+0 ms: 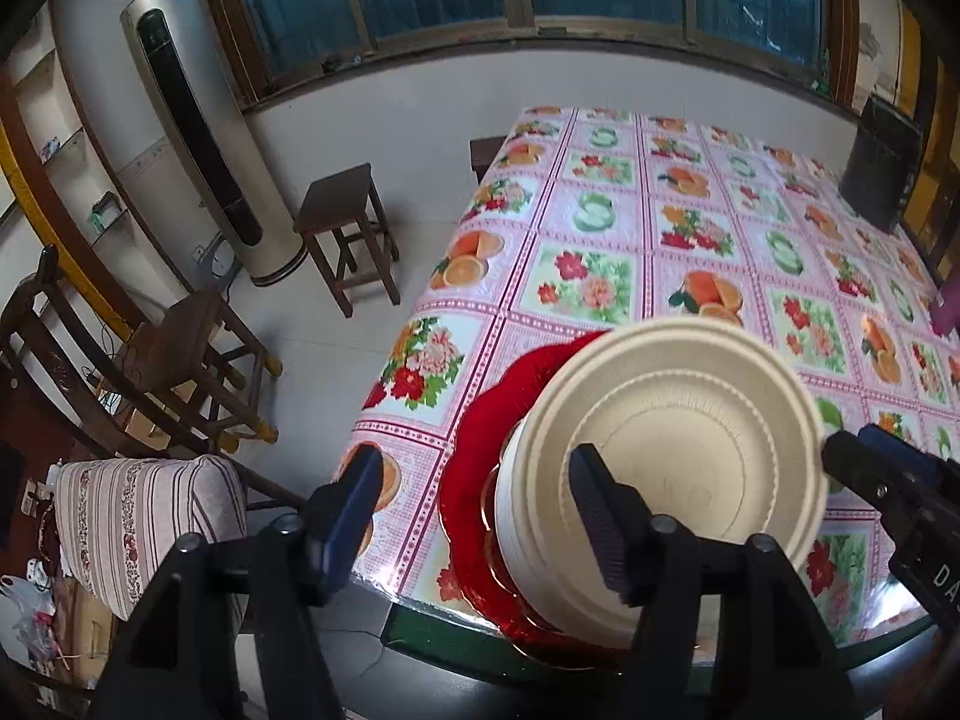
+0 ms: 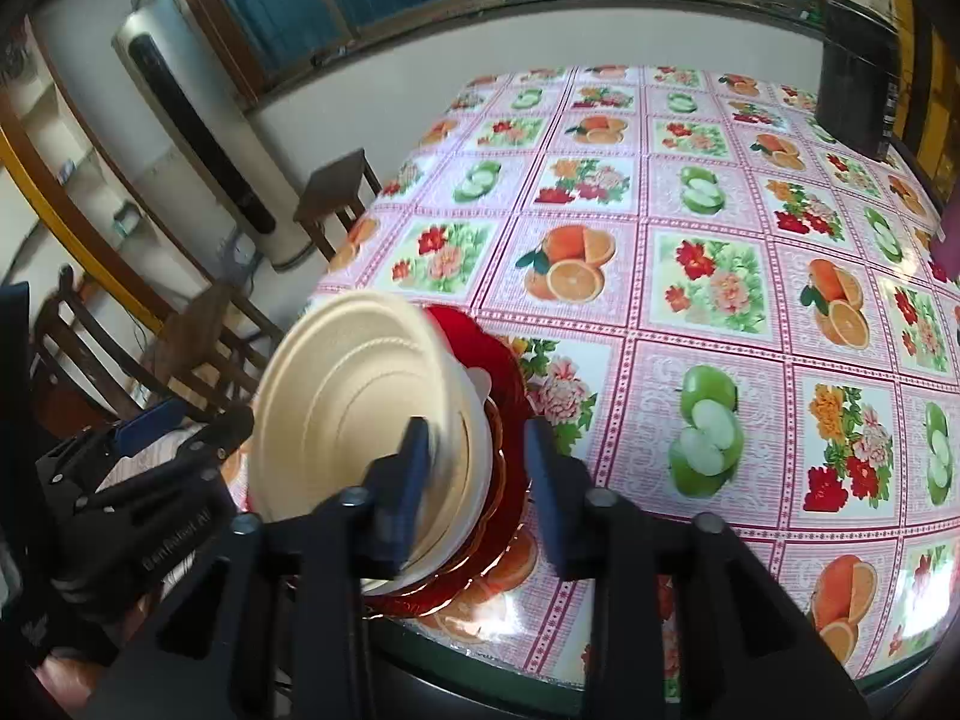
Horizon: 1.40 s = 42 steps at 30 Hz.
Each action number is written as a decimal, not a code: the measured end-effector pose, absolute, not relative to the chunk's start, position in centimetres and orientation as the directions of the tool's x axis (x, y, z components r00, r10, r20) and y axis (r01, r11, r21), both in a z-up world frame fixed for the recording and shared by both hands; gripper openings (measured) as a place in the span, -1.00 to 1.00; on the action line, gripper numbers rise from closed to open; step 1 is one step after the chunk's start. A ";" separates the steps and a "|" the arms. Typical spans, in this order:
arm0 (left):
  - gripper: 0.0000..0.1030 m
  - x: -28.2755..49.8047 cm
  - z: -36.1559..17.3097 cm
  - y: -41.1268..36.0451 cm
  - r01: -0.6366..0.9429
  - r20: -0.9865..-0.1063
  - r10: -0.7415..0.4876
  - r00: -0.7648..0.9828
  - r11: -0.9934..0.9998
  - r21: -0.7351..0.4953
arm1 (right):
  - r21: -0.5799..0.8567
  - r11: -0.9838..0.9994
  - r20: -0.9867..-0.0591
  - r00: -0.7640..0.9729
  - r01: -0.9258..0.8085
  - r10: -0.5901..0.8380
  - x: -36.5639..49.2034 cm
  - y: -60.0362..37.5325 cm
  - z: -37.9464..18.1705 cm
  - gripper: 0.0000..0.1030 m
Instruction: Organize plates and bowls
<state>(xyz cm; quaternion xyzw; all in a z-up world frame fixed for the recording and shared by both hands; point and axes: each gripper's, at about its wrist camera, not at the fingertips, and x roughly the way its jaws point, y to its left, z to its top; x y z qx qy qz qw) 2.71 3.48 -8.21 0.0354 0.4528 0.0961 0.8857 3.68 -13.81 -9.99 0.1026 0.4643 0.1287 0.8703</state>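
Note:
A stack of cream bowls [image 1: 690,438] stands on red scalloped plates [image 1: 480,420] near the front left corner of the table; the top bowl looks blurred. My left gripper [image 1: 480,516] is open astride the bowls' left rim, one finger over the inside, the other outside above the tablecloth. In the right wrist view my right gripper [image 2: 480,480] is open around the right rim of the bowls [image 2: 354,396], above the red plates [image 2: 504,372]. No pad presses on a rim. Each gripper also shows at the edge of the other's view: the right gripper [image 1: 858,450] and the left gripper [image 2: 186,426].
The table's fruit-and-flower cloth [image 2: 708,276] spreads behind and to the right of the stack. A black box [image 2: 852,78] stands at its far right corner. The table edge [image 1: 420,606] runs just below the plates. A wooden stool [image 1: 348,228], chairs [image 1: 198,360] and a standing air conditioner [image 1: 198,126] are on the left.

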 end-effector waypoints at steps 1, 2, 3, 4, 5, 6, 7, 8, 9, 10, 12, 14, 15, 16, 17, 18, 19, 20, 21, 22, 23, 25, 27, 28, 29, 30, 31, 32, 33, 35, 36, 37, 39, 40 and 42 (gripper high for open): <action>0.39 2.5 -7.8 3.5 -0.140 -0.790 0.201 0.579 0.979 0.147 | 0.303 0.945 -0.775 0.545 -0.124 0.320 3.3 -14.4 -9.8 -0.21; 0.45 2.3 -7.4 3.5 -0.142 -0.784 0.200 0.587 0.979 0.144 | 0.304 0.945 -0.772 0.550 -0.119 0.318 3.1 -14.8 -9.8 -0.21; 0.49 2.1 -7.0 3.5 -0.142 -0.779 0.194 0.597 0.980 0.136 | 0.305 0.946 -0.773 0.551 -0.114 0.315 2.9 -15.1 -9.8 -0.21; 0.54 1.8 -6.6 3.5 -0.140 -0.773 0.187 0.606 0.982 0.127 | 0.306 0.946 -0.775 0.550 -0.106 0.312 2.6 -15.5 -9.9 -0.21; 0.56 1.6 -6.2 3.4 -0.138 -0.767 0.180 0.616 0.983 0.119 | 0.308 0.947 -0.778 0.547 -0.095 0.308 2.3 -16.1 -10.1 -0.21; 0.59 1.4 -5.8 3.4 -0.136 -0.762 0.173 0.624 0.984 0.113 | 0.308 0.947 -0.780 0.546 -0.090 0.306 2.1 -16.3 -10.1 -0.21; 0.64 1.2 -5.4 3.3 -0.131 -0.757 0.164 0.632 0.986 0.105 | 0.308 0.948 -0.782 0.545 -0.083 0.302 1.7 -16.7 -10.3 -0.21; 0.70 1.1 -4.9 3.2 -0.124 -0.752 0.156 0.640 0.987 0.099 | 0.306 0.949 -0.784 0.544 -0.078 0.298 1.4 -17.0 -10.4 -0.21; 0.72 0.9 -4.5 3.1 -0.119 -0.746 0.151 0.649 0.988 0.097 | 0.305 0.950 -0.786 0.543 -0.074 0.295 1.1 -17.3 -10.5 -0.21; 0.76 0.8 -4.1 2.9 -0.115 -0.740 0.148 0.656 0.989 0.096 | 0.304 0.950 -0.789 0.541 -0.071 0.293 0.6 -17.6 -10.6 -0.21; 0.84 0.6 -3.4 2.5 -0.099 -0.730 0.134 0.670 0.991 0.091 | 0.302 0.951 -0.789 0.540 -0.072 0.291 -0.1 -18.0 -10.7 -0.21; 0.89 0.5 -2.8 2.1 -0.086 -0.728 0.121 0.675 0.993 0.085 | 0.300 0.951 -0.790 0.540 -0.074 0.291 -0.9 -18.3 -10.7 -0.21; 0.92 0.4 -2.6 1.9 -0.081 -0.726 0.115 0.678 0.993 0.082 | 0.302 0.950 -0.789 0.539 -0.075 0.294 -1.2 -18.4 -10.8 -0.21; 0.95 0.5 -2.5 1.7 -0.072 -0.727 0.109 0.678 0.994 0.081 | 0.304 0.949 -0.788 0.538 -0.079 0.298 -1.5 -18.4 -10.8 -0.21; 0.96 0.5 -2.4 1.5 -0.069 -0.729 0.108 0.676 0.994 0.084 | 0.302 0.950 -0.788 0.539 -0.082 0.298 -1.8 -18.4 -10.7 -0.21; 0.96 0.5 -2.3 1.3 -0.065 -0.730 0.107 0.674 0.994 0.085 | 0.300 0.950 -0.788 0.538 -0.088 0.299 -2.0 -18.3 -10.7 -0.21; 0.96 0.4 -2.2 1.2 -0.062 -0.729 0.102 0.677 0.995 0.082 | 0.297 0.950 -0.788 0.537 -0.097 0.301 -2.1 -18.1 -10.7 -0.21; 0.96 0.4 -2.1 1.1 -0.061 -0.726 0.101 0.681 0.995 0.081 | 0.293 0.950 -0.788 0.537 -0.104 0.301 -2.2 -18.0 -10.6 -0.21; 0.96 0.4 -2.1 1.0 -0.061 -0.723 0.102 0.684 0.995 0.083 | 0.287 0.951 -0.785 0.541 -0.113 0.302 -2.4 -17.7 -10.4 -0.21; 0.96 0.3 -2.0 0.9 -0.060 -0.722 0.102 0.684 0.995 0.084 | 0.285 0.951 -0.784 0.542 -0.119 0.302 -2.5 -17.6 -10.3 -0.21; 0.96 0.3 -2.0 0.8 -0.057 -0.723 0.099 0.684 0.995 0.082 | 0.283 0.951 -0.782 0.543 -0.127 0.305 -2.7 -17.4 -10.2 -0.21; 0.96 0.3 -1.9 0.7 -0.058 -0.725 0.104 0.681 0.994 0.088 | 0.282 0.949 -0.779 0.545 -0.138 0.311 -2.9 -17.1 -10.1 -0.21; 0.96 0.3 -1.9 0.7 -0.054 -0.726 0.105 0.679 0.994 0.093 | 0.279 0.949 -0.778 0.545 -0.146 0.313 -3.0 -16.8 -10.0 -0.21; 0.96 0.3 -2.0 0.8 -0.055 -0.727 0.108 0.679 0.994 0.096 | 0.277 0.949 -0.779 0.544 -0.148 0.312 -3.1 -16.6 -10.0 -0.21; 0.96 0.3 -2.0 0.8 -0.054 -0.727 0.106 0.679 0.994 0.095 | 0.276 0.949 -0.779 0.543 -0.150 0.313 -3.1 -16.5 -10.0 -0.21; 0.96 0.3 -2.0 0.8 -0.053 -0.728 0.105 0.678 0.994 0.094 | 0.277 0.949 -0.779 0.542 -0.153 0.315 -3.1 -16.4 -10.0 -0.21; 0.96 0.3 -2.0 0.9 -0.054 -0.729 0.105 0.676 0.994 0.094 | 0.276 0.949 -0.779 0.541 -0.155 0.315 -3.1 -16.3 -10.0 -0.21; 0.96 0.4 -2.1 1.0 -0.056 -0.730 0.107 0.675 0.994 0.094 | 0.276 0.948 -0.780 0.540 -0.157 0.316 -3.1 -16.1 -10.0 -0.21; 0.96 0.3 -2.1 1.1 -0.057 -0.731 0.106 0.675 0.994 0.091 | 0.276 0.948 -0.780 0.540 -0.158 0.317 -3.1 -16.0 -10.0 -0.21; 0.98 0.3 -2.2 1.3 -0.062 -0.733 0.107 0.672 0.994 0.088 | 0.276 0.947 -0.779 0.539 -0.162 0.319 -3.1 -15.8 -10.0 -0.21; 0.98 0.3 -2.3 1.4 -0.065 -0.735 0.109 0.670 0.994 0.088 | 0.276 0.947 -0.780 0.538 -0.165 0.321 -3.1 -15.7 -10.0 -0.21; 0.98 0.3 -2.4 1.5 -0.065 -0.737 0.108 0.667 0.994 0.087 | 0.276 0.947 -0.780 0.536 -0.167 0.322 -3.0 -15.7 -10.1 -0.21; 0.98 0.3 -2.6 1.7 -0.069 -0.742 0.112 0.661 0.994 0.089 | 0.276 0.946 -0.781 0.534 -0.173 0.325 -3.0 -15.4 -10.1 -0.21; 0.98 0.3 -2.6 1.8 -0.071 -0.744 0.114 0.658 0.994 0.089 | 0.276 0.945 -0.781 0.531 -0.176 0.327 -3.0 -15.2 -10.1 -0.21; 0.98 0.2 -2.8 2.0 -0.072 -0.751 0.111 0.651 0.994 0.085 | 0.275 0.944 -0.783 0.527 -0.183 0.330 -3.0 -14.9 -10.2 -0.21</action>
